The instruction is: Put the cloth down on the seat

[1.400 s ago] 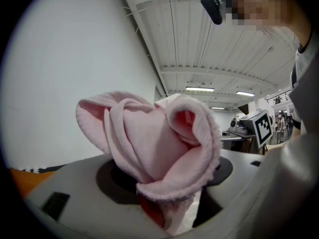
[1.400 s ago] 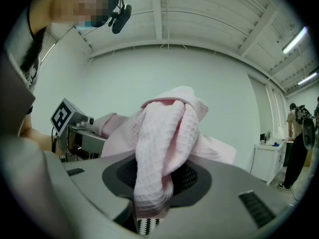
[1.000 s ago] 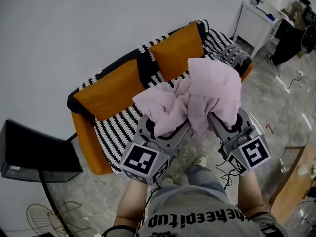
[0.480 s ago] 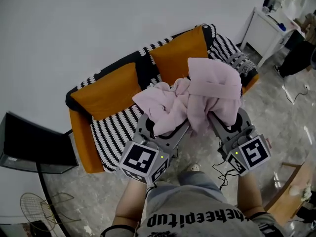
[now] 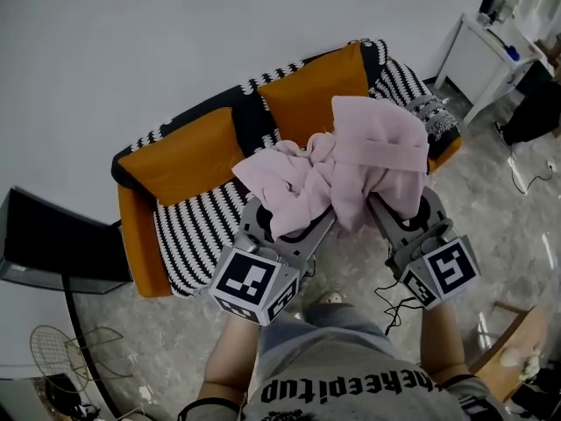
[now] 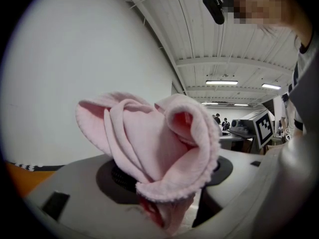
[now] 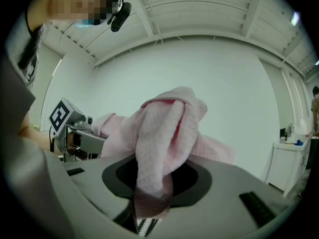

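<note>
— So, what do the grippers have?
— Both grip the pink cloth (image 5: 342, 169). The left gripper (image 5: 285, 226) and the right gripper (image 5: 394, 209) each have a thick fold wedged between their jaws, which the bulk keeps fairly wide.
— Which way does it lie?
— It is bunched, with its long axis across mid-frame from one gripper to the other. The taller hump is at the right, and it is held up in the air.
— Around it?
— The sofa (image 5: 136, 244) sits behind, its striped seat (image 5: 197, 231) at centre left, partly hidden by the cloth. Two orange cushions (image 5: 188, 156) lean on the backrest, and a white table (image 5: 486, 55) is at upper right.
</note>
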The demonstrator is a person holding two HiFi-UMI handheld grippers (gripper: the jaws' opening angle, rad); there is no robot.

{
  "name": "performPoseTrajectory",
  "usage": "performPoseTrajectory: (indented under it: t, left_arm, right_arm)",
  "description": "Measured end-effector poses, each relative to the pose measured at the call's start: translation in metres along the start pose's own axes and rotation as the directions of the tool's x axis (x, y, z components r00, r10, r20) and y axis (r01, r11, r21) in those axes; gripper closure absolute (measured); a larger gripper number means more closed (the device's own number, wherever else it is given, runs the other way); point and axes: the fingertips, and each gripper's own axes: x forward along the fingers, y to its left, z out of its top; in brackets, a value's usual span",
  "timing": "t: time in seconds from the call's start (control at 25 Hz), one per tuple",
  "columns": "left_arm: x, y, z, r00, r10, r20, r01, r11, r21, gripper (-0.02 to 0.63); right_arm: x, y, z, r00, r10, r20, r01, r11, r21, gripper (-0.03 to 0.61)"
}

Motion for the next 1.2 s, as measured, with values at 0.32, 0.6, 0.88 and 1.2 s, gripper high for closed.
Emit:
performPoseTrajectory:
  t: [0.32, 0.6, 0.88, 1.2]
  left_arm:
    - [0.011, -0.004, -0.006, 0.999, 0.039, -0.021, -0.039, 0.999, 0.007, 0.27]
    - [0.007, 0.017, -0.011, 0.998, 0.057, -0.03, -0.057, 0.998, -0.013, 0.27]
    - [0.008, 0.043, -0.015, 0.998, 0.054, -0.03, -0.054, 0.998, -0.023, 0.27]
    - [0.004, 0.099, -0.014, 0.998, 0.057, -0.036, -0.057, 0.998, -0.025, 0.27]
  right_arm:
    - [0.001, -0.012, -0.011, 0.999, 0.033, 0.005, -0.034, 0.999, 0.027, 0.426]
    - [0.022, -0.005, -0.013, 0.999, 0.049, -0.01, -0.049, 0.998, 0.031, 0.426]
    - [0.048, 0.0, -0.017, 0.999, 0.046, -0.023, -0.045, 0.999, 0.027, 0.426]
    - [0.103, 0.013, -0.014, 0.998, 0.046, -0.033, -0.046, 0.999, 0.028, 0.425]
